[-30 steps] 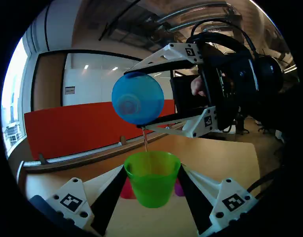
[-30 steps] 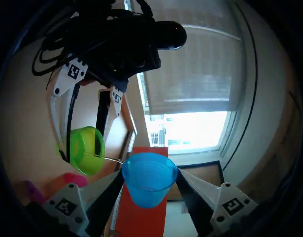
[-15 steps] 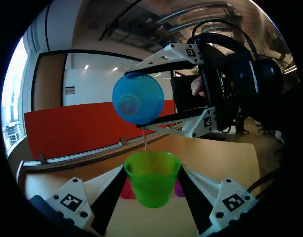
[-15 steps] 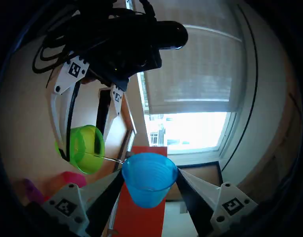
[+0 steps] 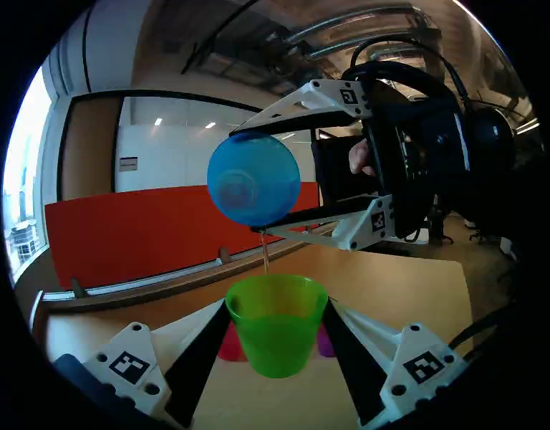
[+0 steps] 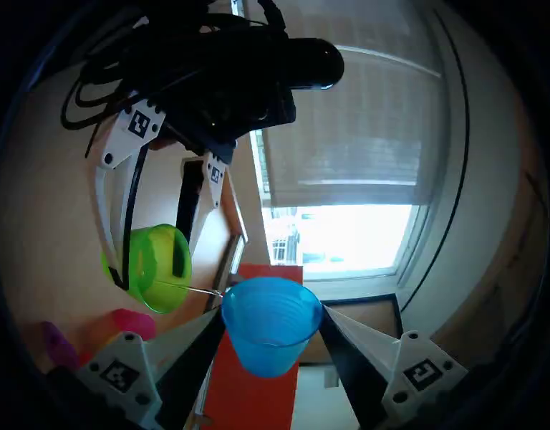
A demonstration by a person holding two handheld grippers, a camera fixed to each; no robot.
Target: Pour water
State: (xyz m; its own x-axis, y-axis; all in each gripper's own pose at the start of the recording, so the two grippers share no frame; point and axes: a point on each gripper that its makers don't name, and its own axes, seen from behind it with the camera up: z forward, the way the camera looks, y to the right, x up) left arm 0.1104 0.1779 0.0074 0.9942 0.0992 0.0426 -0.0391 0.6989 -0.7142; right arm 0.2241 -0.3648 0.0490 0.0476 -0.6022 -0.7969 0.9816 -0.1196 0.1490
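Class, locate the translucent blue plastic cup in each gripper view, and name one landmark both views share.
Left gripper view: translucent blue plastic cup, upper centre, tipped.
Right gripper view: the blue cup, bottom centre.
Shared landmark: green plastic cup, below it in one, upper left in the other.

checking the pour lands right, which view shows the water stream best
The left gripper view: the stream drops from the blue cup into the green cup, seen side-on. The right gripper view shows it as a thin line between the cups.
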